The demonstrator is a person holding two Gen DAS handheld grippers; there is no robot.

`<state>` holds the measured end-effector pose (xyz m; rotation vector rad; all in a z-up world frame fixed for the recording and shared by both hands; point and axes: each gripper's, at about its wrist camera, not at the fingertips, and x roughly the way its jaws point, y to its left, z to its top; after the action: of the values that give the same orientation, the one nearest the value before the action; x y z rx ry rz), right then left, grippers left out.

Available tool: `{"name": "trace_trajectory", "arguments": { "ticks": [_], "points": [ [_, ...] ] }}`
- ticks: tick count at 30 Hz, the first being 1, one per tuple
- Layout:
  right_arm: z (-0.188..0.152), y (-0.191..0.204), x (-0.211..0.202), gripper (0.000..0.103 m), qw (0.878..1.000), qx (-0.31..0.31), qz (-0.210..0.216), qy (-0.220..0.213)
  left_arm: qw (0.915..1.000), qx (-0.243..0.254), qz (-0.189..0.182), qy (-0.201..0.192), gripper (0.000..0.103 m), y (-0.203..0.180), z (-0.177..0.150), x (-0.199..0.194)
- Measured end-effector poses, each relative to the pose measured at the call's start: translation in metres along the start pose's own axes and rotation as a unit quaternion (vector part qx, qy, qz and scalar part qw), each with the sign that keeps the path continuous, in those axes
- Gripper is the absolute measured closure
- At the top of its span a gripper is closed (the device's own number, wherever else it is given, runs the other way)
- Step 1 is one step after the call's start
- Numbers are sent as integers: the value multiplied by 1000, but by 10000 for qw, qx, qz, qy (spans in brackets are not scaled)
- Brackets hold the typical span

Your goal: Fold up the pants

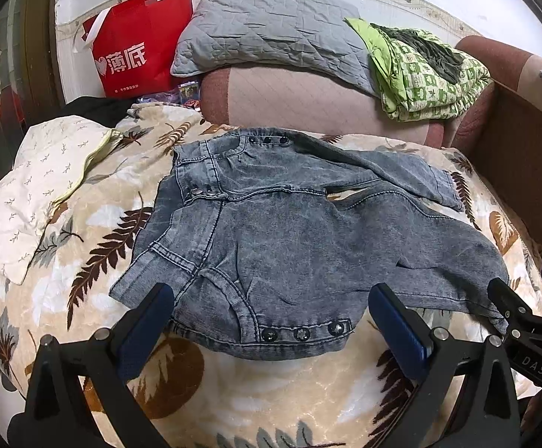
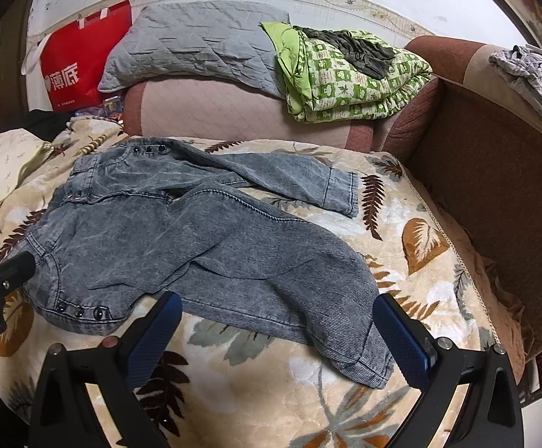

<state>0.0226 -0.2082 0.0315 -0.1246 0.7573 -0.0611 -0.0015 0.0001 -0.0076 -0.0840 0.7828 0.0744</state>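
The pants [image 1: 282, 231] are small, of grey washed denim, and lie flat on a leaf-patterned blanket [image 1: 233, 392] over the bed, legs spread toward the right. The cloth seems soft and light, so it will sag when lifted; the firm waistband with its snaps and the leg hem look the best places to hold. The left gripper [image 1: 269, 330] stands wide apart at the waist, the right gripper [image 2: 276, 336] apart at the near leg, probably not touching yet.
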Motion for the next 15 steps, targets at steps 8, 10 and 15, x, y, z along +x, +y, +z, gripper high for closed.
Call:
{"name": "trace_trajectory", "arguments": {
  "ticks": [8, 10, 15],
  "points": [
    [-7, -9, 4, 0, 9990, 218, 316, 207, 10000, 6, -7, 78, 0, 10, -4, 2],
    [-20, -24, 11, 0, 9952, 577, 624, 489, 9997, -133, 87, 183, 0, 29, -10, 8],
    [-71, -84, 50, 0, 9622, 1904, 1124, 1590, 9901, -1068, 320, 850, 0, 101, -26, 48]
  ]
}}
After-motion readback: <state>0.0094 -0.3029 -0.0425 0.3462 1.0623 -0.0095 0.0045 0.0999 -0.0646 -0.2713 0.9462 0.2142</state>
